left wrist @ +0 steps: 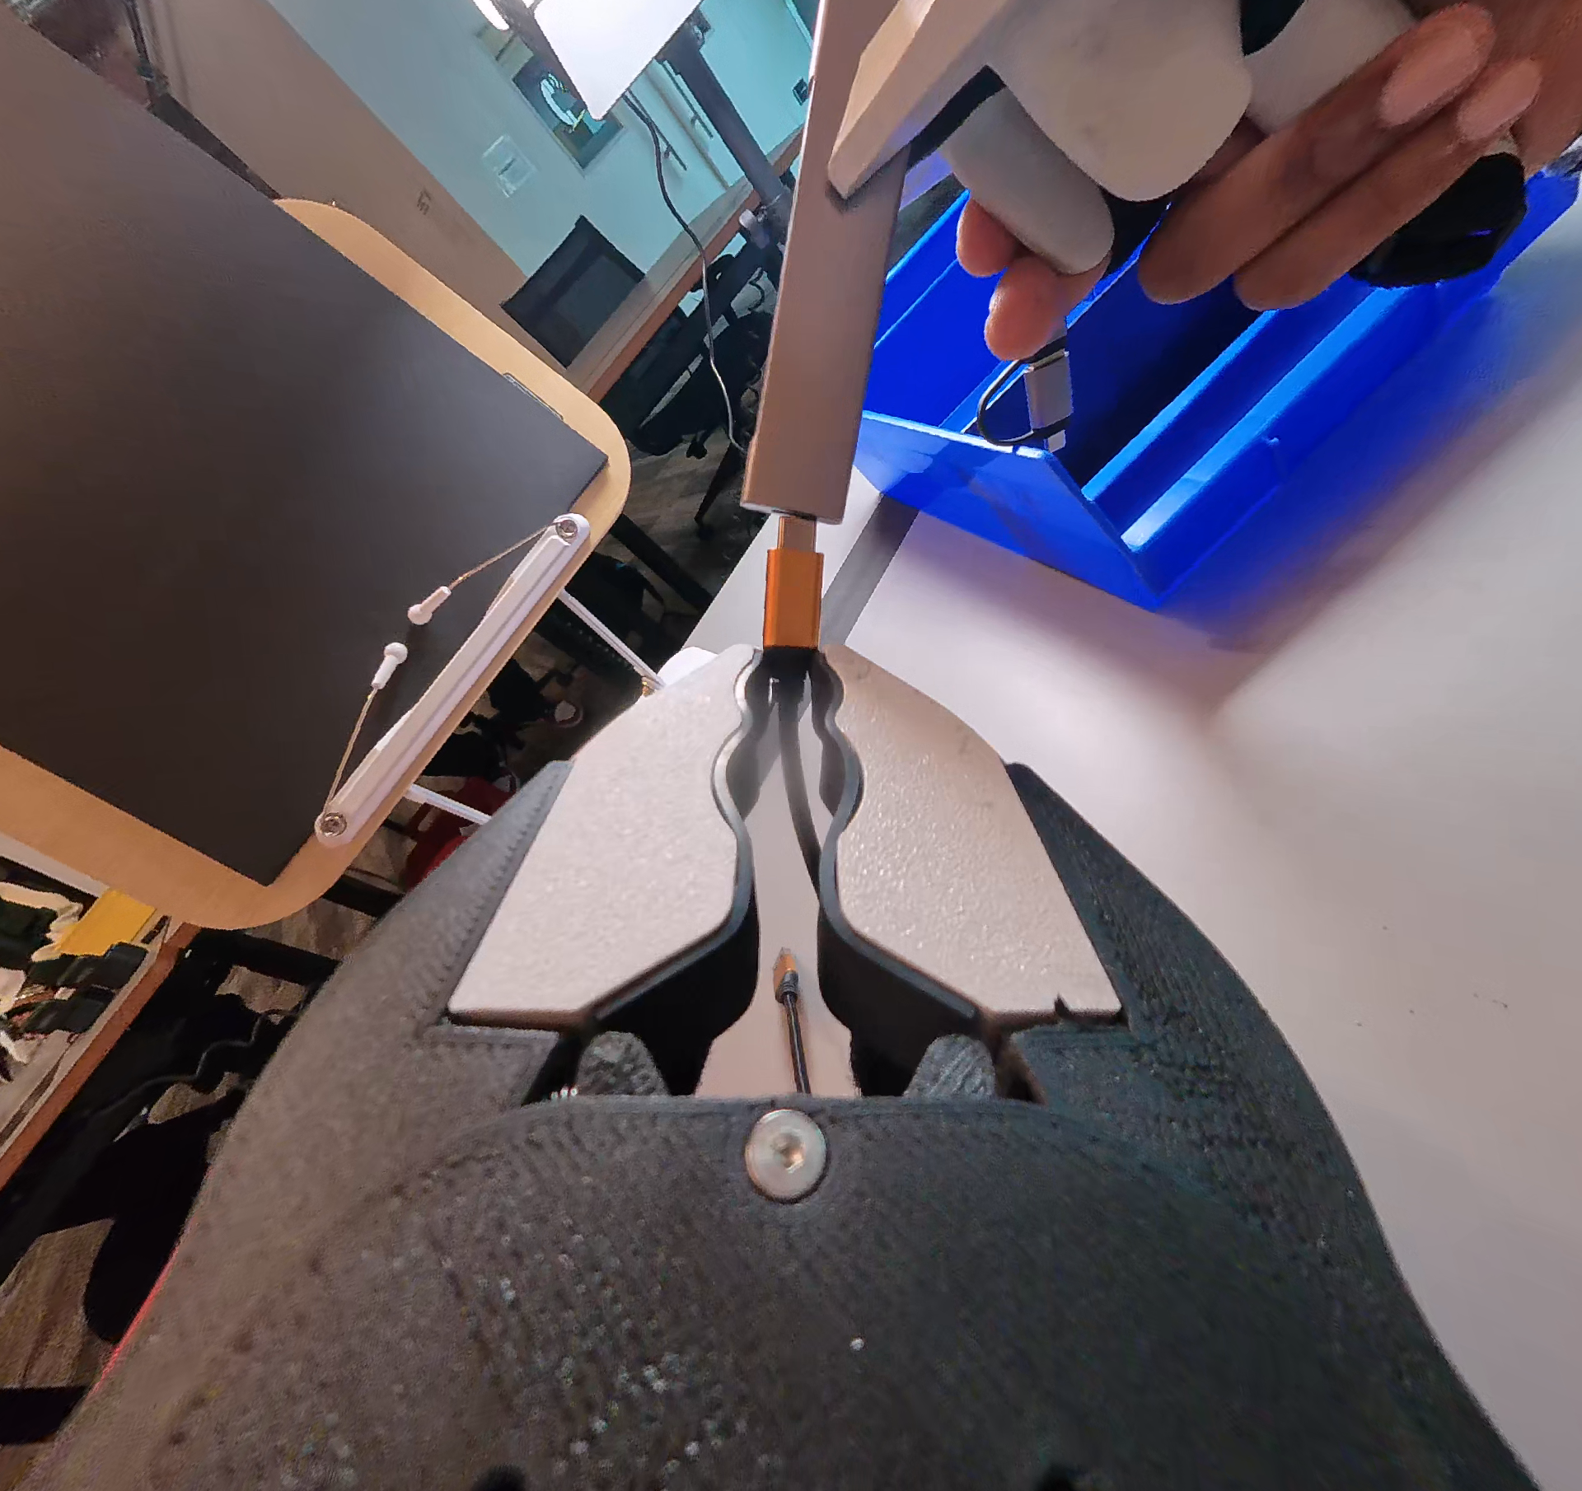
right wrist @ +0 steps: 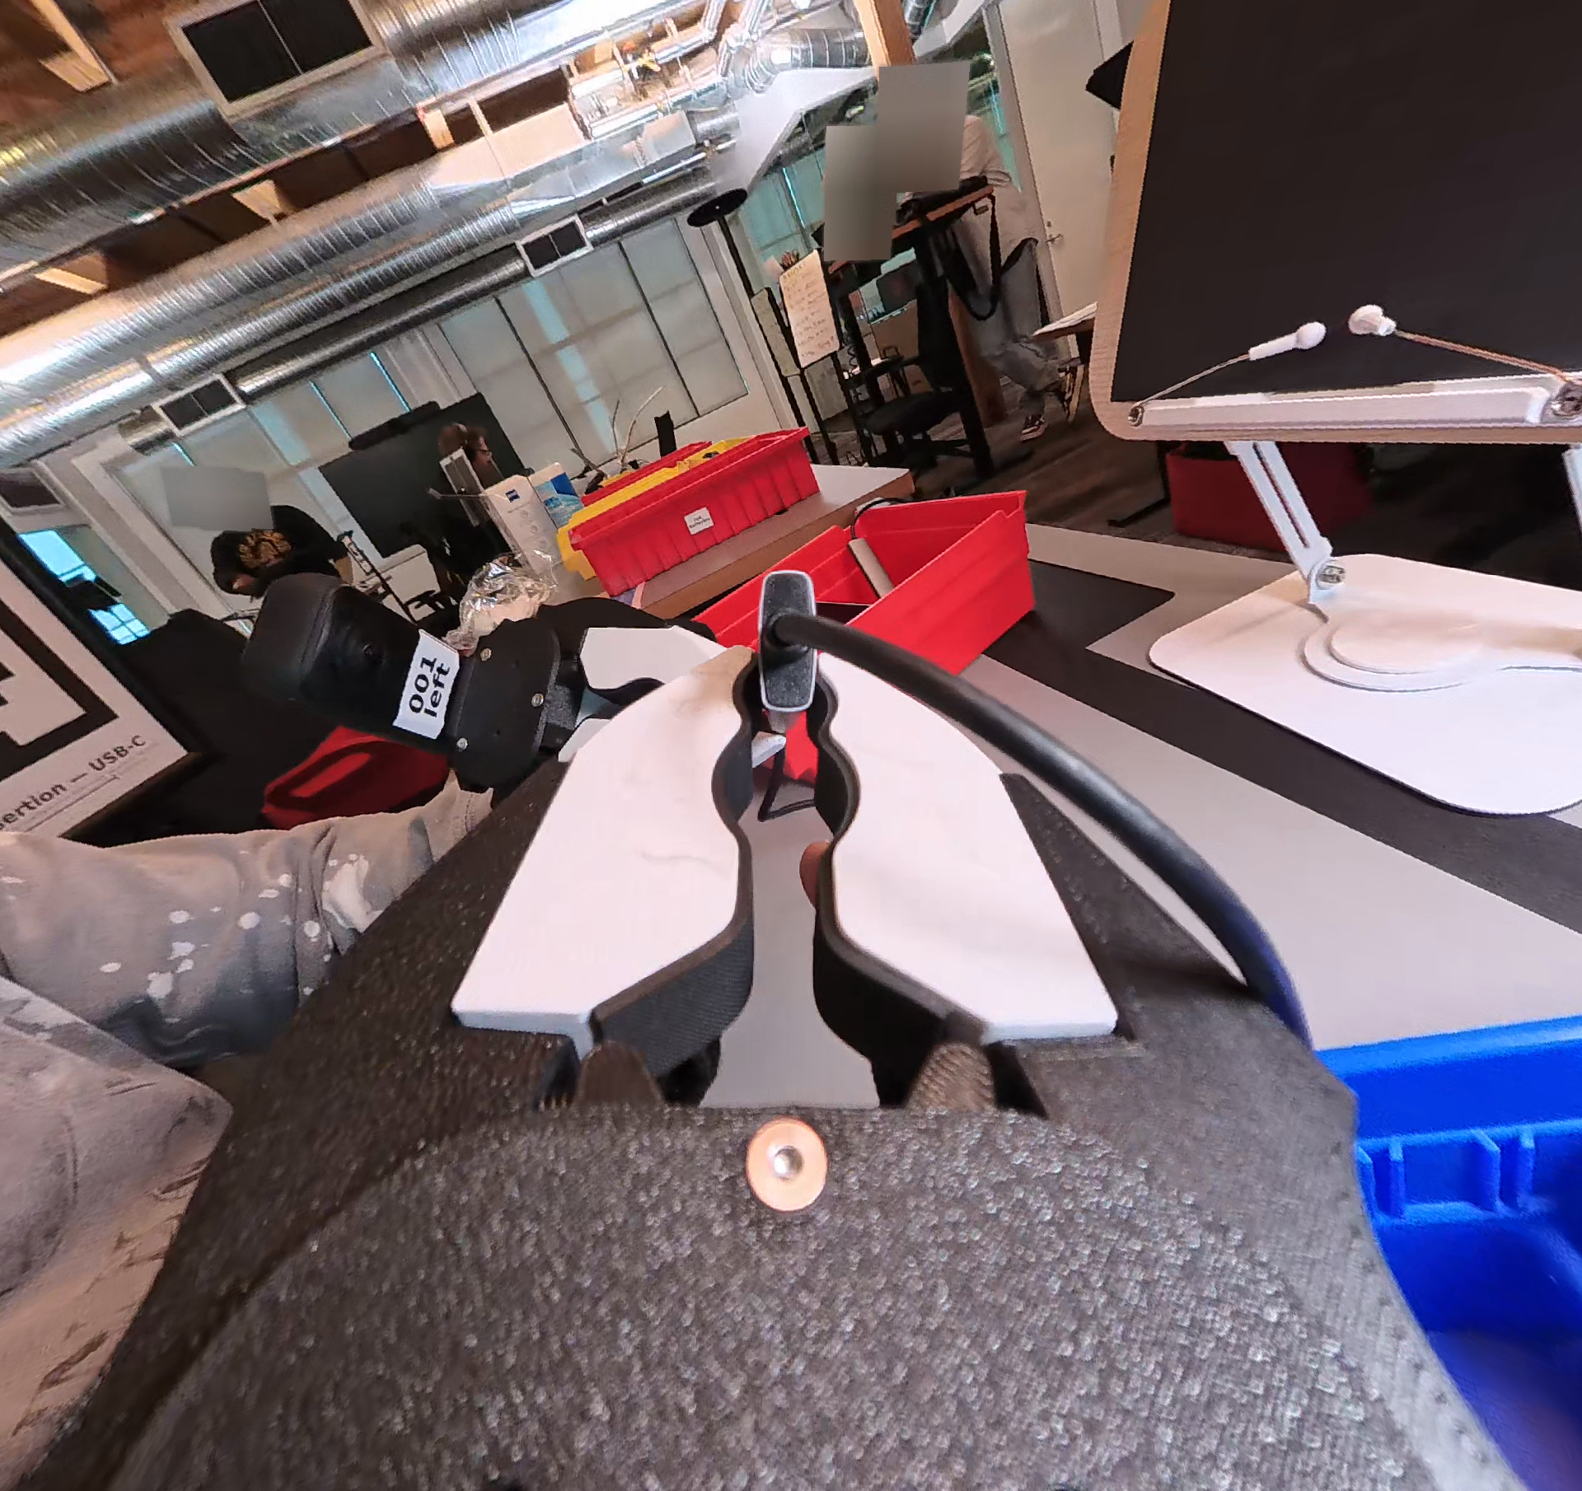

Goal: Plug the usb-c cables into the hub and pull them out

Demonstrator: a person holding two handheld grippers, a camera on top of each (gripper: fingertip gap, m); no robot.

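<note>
Orange metal marks the shell of the USB-C plug (left wrist: 793,609), which the left gripper (left wrist: 792,667) pinches between its closed white fingertips (left wrist: 685,731); the plug's black cable (left wrist: 800,799) runs back between the fingers toward the camera. Past the fingertips, the plug's metal tip meets the near end of the grey hub (left wrist: 822,269), a long flat bar seen almost end-on; how deep the tip sits in the port cannot be told. At the hub's far end, the white fingers of the right gripper (left wrist: 865,63) clamp the bar, with a hand (left wrist: 1284,192) wrapped around that gripper's handle. Between the left gripper's fingers, lower down, a second orange-tipped cable end (left wrist: 786,966) lies on the grey table (left wrist: 1284,765). To the right stands a blue bin (left wrist: 1113,526) holding a small grey connector (left wrist: 1046,389). To the left, a black panel with a pale wooden edge (left wrist: 257,466) tilts on its stand.

In the right wrist view, the right gripper (right wrist: 786,680) is closed on the hub (right wrist: 786,620), whose dark end face rises just above the fingertips; a thick black cord (right wrist: 984,731) leaves that face and curves right and near. The left gripper (right wrist: 514,688) lies to the left, just beyond the right gripper's fingers, on a speckled grey sleeve (right wrist: 214,919). Farther off sits a red bin (right wrist: 924,568) on the table, and the panel's white stand base (right wrist: 1412,680) rests to the right.
</note>
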